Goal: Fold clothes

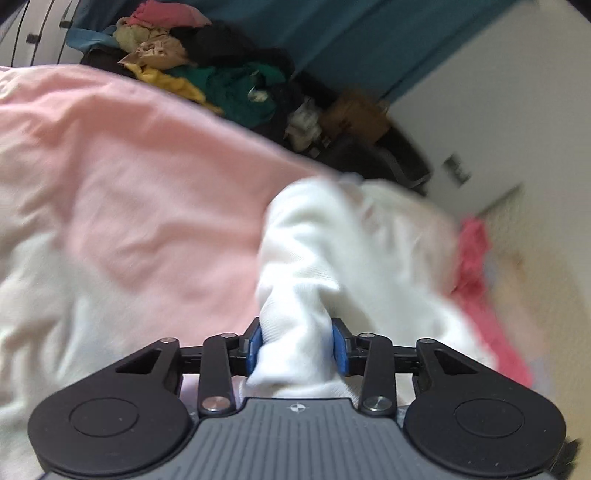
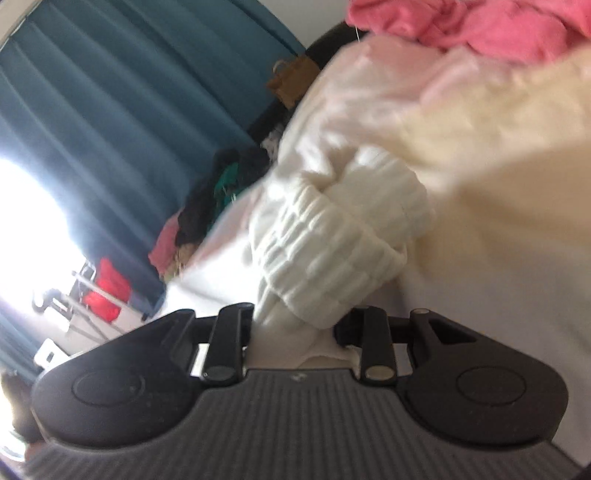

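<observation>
In the left wrist view my left gripper (image 1: 297,345) is shut on a bunched fold of a white garment (image 1: 351,243), which hangs forward from the blue pads (image 1: 255,345). It hangs over a pale pink sheet (image 1: 129,177). In the right wrist view my right gripper (image 2: 295,325) is shut on the same white garment at its ribbed cuff (image 2: 332,251); the cloth hides the fingertips. The rest of the garment (image 2: 498,184) spreads to the right, blurred.
A pile of mixed clothes (image 1: 207,70) lies beyond the pink sheet, before a teal curtain (image 1: 351,33). A bright pink garment (image 1: 476,251) lies at the right, also seen in the right wrist view (image 2: 461,22). A white wall (image 1: 517,92) stands right. Red items (image 2: 107,291) hang by the window.
</observation>
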